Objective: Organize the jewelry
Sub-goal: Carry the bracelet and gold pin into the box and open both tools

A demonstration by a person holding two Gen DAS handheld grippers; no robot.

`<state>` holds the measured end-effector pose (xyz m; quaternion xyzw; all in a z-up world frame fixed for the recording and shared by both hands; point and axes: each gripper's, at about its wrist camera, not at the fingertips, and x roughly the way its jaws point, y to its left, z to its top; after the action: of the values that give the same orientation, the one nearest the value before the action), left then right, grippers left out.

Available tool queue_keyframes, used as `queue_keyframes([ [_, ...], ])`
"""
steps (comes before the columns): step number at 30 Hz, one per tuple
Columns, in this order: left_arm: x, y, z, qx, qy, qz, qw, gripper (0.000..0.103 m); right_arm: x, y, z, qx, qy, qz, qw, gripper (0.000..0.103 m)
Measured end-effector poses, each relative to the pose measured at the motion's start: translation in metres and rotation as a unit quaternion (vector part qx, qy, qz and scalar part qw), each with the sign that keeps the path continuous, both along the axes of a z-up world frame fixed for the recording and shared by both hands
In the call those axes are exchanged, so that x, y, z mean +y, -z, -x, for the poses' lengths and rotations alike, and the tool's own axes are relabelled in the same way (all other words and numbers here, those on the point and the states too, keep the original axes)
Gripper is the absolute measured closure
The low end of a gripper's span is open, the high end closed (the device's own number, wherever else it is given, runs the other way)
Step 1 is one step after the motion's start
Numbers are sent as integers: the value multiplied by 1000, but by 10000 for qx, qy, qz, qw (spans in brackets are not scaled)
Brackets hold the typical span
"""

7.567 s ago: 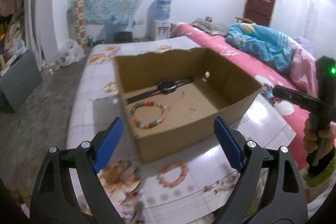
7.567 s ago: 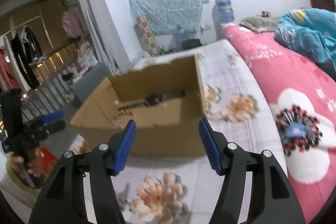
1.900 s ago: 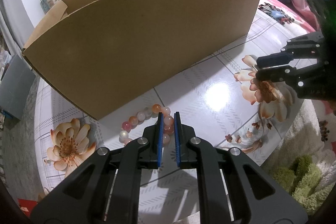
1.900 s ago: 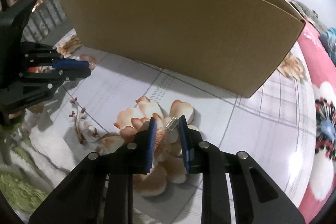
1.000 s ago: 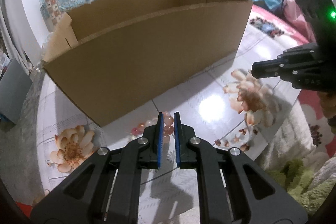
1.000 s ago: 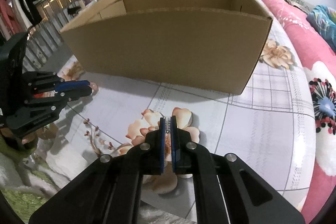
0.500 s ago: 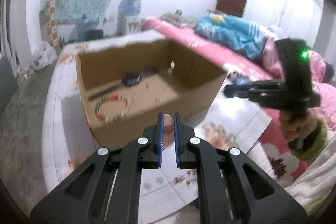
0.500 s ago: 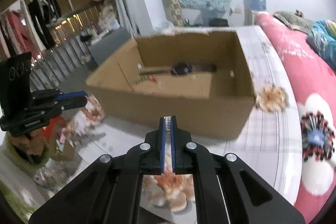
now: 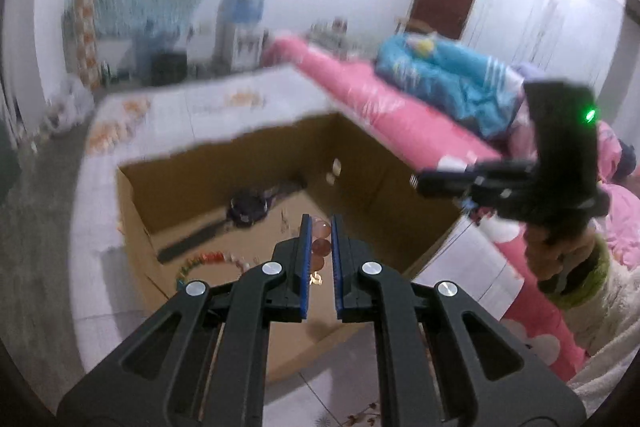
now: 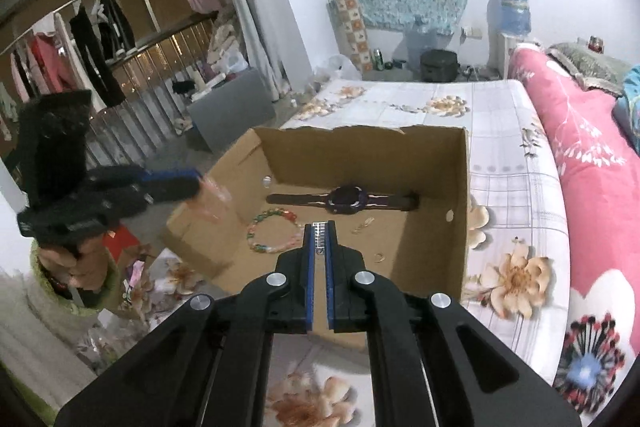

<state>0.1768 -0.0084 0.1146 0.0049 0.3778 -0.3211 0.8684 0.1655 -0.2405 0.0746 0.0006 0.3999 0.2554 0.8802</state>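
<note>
1. Carrying both loads over the cardboard box [image 10: 466, 195]; it is the reference for everything below.
2. Left gripper [image 9: 319, 227]: jaws nearly together, clamped on the pink bead bracelet [image 9: 320, 247], which hangs between the pads above the box's left half.
3. Inside the box, left to right: multicolour bead bracelet [image 10: 272, 231] on the floor left of centre, dark watch [image 10: 346, 201] along the back wall, small metal bits on the floor right of centre.
4. Right gripper [image 10: 319, 227]: jaws almost closed, pinching a small silver ribbed clip [image 10: 319, 231] above the box's near middle.
5. To do it well, I'd say: get each load fully inside the box rim before letting go, and lower it close to the floor so the beads don't bounce.
6. Aim for bare cardboard, clear of the watch strap. Release one side at a time, keeping the grippers well apart.
</note>
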Motion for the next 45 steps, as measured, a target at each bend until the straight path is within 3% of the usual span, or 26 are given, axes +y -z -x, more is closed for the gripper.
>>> queue_keyframes([
  [5,-14,30,-26,553,122,-193,9982,95,-8,12,-27,243,3,-3,9997,98],
  [16,-74,38,-66,1075,649,-469,9910,95,-33,3,-38,82,218,-95,9997,98],
  [22,-112,56,-73,1527,1042,-714,9802,94,-45,2,-40,30,308,-159,9994,98],
  [26,-120,67,-71,1974,1218,-536,9712,94,-48,6,-44,70,317,-152,9994,98],
  [31,-104,53,-69,1788,957,-271,9789,86,-43,7,-45,195,249,-192,9993,98],
  [36,-69,20,-56,1107,517,-50,9925,75,-25,9,-56,521,26,-138,9985,98],
  [38,-54,9,-49,887,321,33,9955,70,-9,16,-65,853,-171,-8,9962,98],
  [43,-17,-9,-19,245,-91,52,9996,44,29,33,-81,1296,-380,490,9896,98],
  [45,-5,-12,-9,116,-216,51,9997,38,40,39,-87,1418,-411,626,9871,98],
])
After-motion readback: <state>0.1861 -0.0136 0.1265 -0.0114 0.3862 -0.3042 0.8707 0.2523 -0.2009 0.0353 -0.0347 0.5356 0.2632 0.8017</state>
